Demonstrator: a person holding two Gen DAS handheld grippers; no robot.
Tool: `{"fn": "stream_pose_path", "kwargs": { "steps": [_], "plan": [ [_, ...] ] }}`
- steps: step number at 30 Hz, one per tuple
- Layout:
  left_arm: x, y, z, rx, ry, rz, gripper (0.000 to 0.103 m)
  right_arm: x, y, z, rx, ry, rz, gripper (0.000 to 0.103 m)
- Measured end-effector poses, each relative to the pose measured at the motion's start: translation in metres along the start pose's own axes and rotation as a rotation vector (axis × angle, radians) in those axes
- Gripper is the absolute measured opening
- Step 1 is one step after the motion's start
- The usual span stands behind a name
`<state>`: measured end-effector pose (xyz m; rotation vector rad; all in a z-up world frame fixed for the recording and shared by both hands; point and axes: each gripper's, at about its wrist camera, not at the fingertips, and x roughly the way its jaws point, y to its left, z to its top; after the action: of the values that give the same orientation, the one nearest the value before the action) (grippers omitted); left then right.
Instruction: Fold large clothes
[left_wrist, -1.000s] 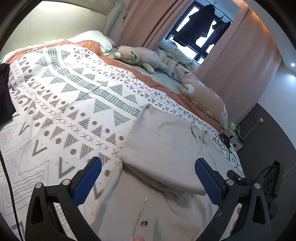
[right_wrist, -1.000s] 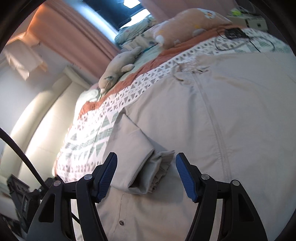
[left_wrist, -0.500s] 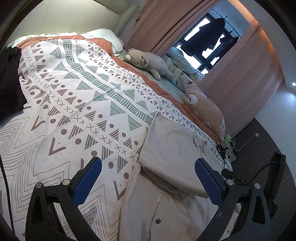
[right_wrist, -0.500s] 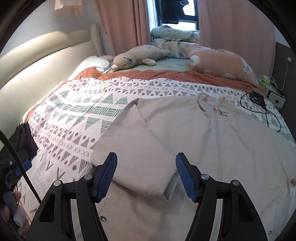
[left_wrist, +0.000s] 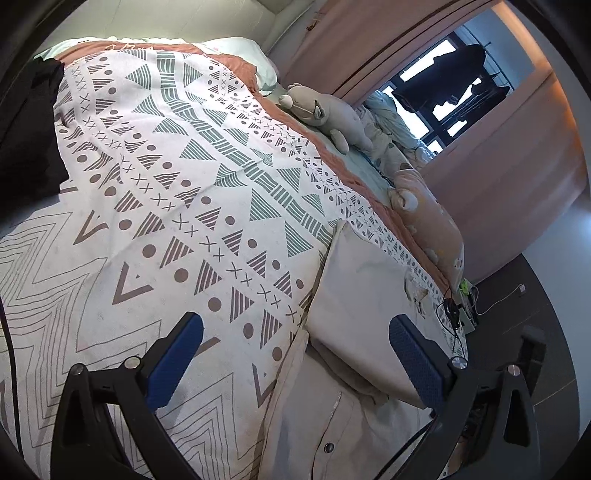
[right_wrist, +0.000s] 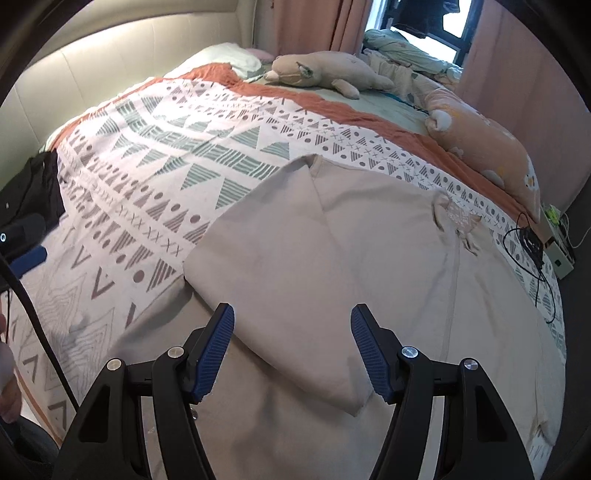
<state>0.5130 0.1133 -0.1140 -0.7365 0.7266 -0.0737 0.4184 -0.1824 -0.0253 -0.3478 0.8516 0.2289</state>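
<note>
Both grippers have pulled back from the folded sleeve; jaws wide, empty. Beige cotton shirt lies flat near bed's foot edge: soft, limp, light; grasp hem corners.

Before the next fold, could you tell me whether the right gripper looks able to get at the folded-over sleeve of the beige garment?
Probably yes: the right gripper is open, its jaws framing the folded-over sleeve, with nothing lying between them.
</note>
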Motion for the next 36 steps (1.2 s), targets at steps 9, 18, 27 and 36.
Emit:
{"fn": "stream_pose_path", "kwargs": {
  "steps": [9,18,27,36],
  "plan": [
    [0.004,0.012,0.004,-0.068,-0.002,0.012,0.103,0.056,0.036,0.001,-0.189,0.130,0.053,0.064],
    [0.010,0.016,0.004,-0.075,0.010,0.028,0.103,0.061,0.007,0.014,-0.062,0.052,0.164,0.000],
    [0.022,0.003,0.001,-0.045,0.027,0.044,0.103,0.034,-0.045,0.015,0.107,-0.092,0.183,0.000],
    [0.037,-0.017,-0.005,0.030,0.053,0.072,0.103,0.032,-0.129,-0.018,0.428,-0.162,0.112,0.000]
  ]
}}
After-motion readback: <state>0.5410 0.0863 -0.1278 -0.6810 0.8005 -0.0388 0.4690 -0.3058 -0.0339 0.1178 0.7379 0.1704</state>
